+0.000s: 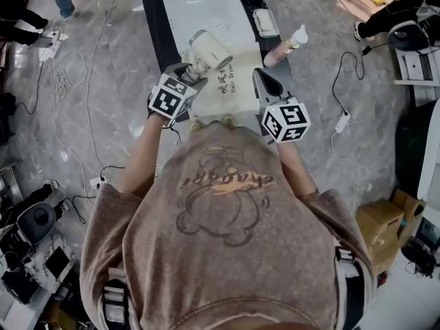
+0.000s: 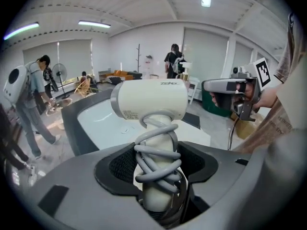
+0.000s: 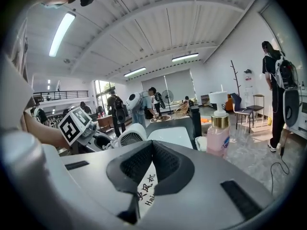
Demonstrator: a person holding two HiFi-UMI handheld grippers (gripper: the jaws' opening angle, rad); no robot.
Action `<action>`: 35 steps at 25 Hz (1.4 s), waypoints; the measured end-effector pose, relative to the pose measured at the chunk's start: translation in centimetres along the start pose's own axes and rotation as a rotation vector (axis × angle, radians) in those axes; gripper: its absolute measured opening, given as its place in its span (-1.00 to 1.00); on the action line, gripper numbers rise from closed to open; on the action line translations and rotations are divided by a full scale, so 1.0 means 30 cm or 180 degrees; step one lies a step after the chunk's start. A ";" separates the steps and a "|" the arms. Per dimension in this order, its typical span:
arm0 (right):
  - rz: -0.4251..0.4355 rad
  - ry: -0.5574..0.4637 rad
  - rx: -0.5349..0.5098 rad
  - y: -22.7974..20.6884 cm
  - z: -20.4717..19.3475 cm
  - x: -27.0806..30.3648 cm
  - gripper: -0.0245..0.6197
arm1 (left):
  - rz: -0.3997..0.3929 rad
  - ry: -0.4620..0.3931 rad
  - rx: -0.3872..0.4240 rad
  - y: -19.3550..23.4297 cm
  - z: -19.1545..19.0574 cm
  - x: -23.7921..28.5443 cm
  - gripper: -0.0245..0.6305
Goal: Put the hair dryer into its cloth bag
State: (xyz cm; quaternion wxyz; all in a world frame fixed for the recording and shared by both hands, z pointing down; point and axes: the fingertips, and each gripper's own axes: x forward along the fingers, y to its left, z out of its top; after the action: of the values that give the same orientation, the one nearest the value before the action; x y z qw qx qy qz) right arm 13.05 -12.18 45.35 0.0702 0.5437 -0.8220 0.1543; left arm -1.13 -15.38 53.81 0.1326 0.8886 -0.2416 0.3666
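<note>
A cream hair dryer (image 1: 210, 49) with its grey cord wound round the handle is held above the dark counter. My left gripper (image 1: 194, 69) is shut on that handle; in the left gripper view the hair dryer (image 2: 151, 99) stands upright between the pads of my left gripper (image 2: 158, 176). The white cloth bag (image 1: 230, 91) with dark print lies flat on the counter under it. My right gripper (image 1: 265, 81) hovers at the bag's right edge, jaws shut. In the right gripper view my right gripper (image 3: 151, 152) shows the cloth bag (image 3: 144, 193) just beneath it and the hair dryer (image 3: 125, 137) to the left.
A white basin (image 1: 206, 5) fills the far part of the dark counter (image 1: 155, 19). A pink pump bottle (image 1: 285, 47) and a small white dish (image 1: 265, 23) stand at the right rim. Cables and power strips lie on the marble floor (image 1: 103, 81). People stand farther off.
</note>
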 end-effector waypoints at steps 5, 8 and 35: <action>0.0266 0.0069 -0.0090 0.066 -0.001 0.063 -0.92 | 0.0275 -0.0102 -0.0369 0.046 -0.067 -0.097 -0.10; 0.0417 0.0105 -0.0133 0.107 -0.006 0.101 -0.92 | 0.0431 -0.0146 -0.0561 0.072 -0.114 -0.148 -0.10; 0.1302 0.0714 -0.0581 0.386 -0.105 0.293 -0.45 | 0.0945 -0.0602 -0.1457 0.117 -0.255 -0.375 -0.10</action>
State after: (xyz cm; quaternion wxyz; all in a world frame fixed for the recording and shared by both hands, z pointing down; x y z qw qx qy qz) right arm -1.22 -14.62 48.77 0.1772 0.3369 -0.9125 0.1499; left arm -14.37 -11.47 51.30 0.2516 0.8207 -0.4567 0.2335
